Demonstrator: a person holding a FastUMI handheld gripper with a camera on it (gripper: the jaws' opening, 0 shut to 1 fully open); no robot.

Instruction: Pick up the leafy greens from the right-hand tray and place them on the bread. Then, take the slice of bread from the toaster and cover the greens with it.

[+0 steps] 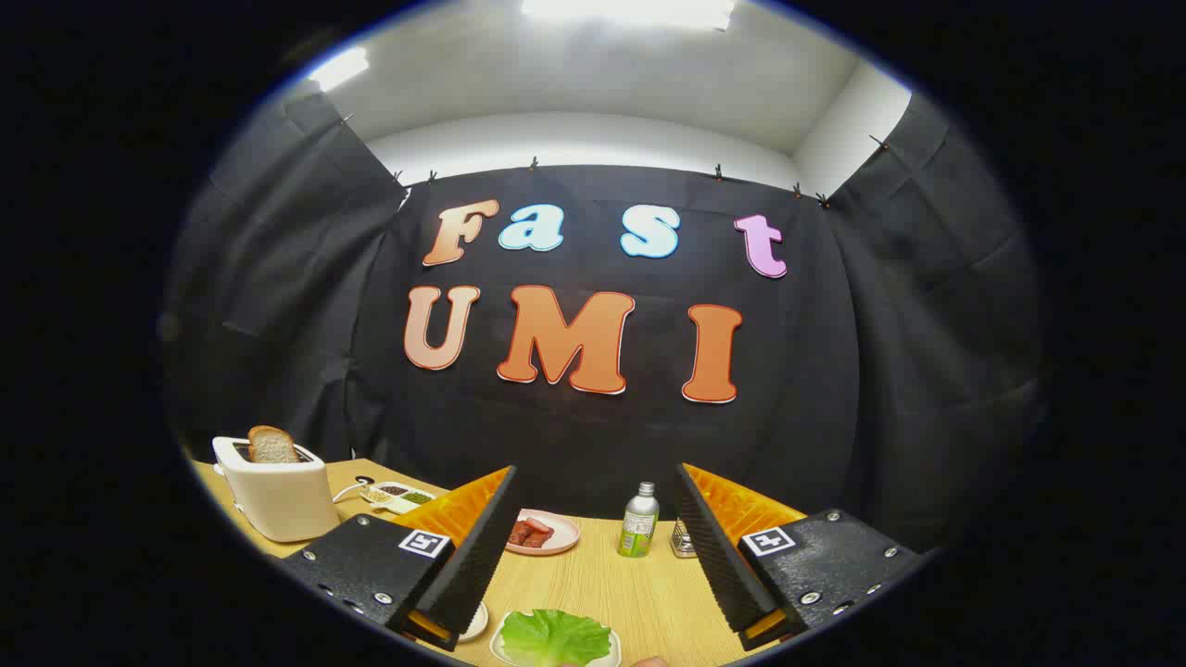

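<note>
A pale wooden bench [593, 579] runs across the booth in front of black cloth walls, under a white ceiling with bright lights. The leafy greens [554, 636] lie on a white tray [611, 648] near the bench's front edge, between the two fingers and low down, touched by neither. The fingers [593, 547] stand wide apart, holding nothing; the dark ribbed pads [477, 556] face each other across open bench (orange backing shows behind each). Just left of the greens, a small white dish [476, 622] peeks out beside the left finger. Beyond the fingers sit a pink plate [556, 537] with reddish meat pieces [528, 533], a green bottle with a silver cap [638, 521], and a small metal object [683, 540] half hidden by the right finger. Farther left is a divided white dish of seasonings [400, 497], then the white toaster [278, 496], with a slice of bread [271, 446] standing up out of its slot.
</note>
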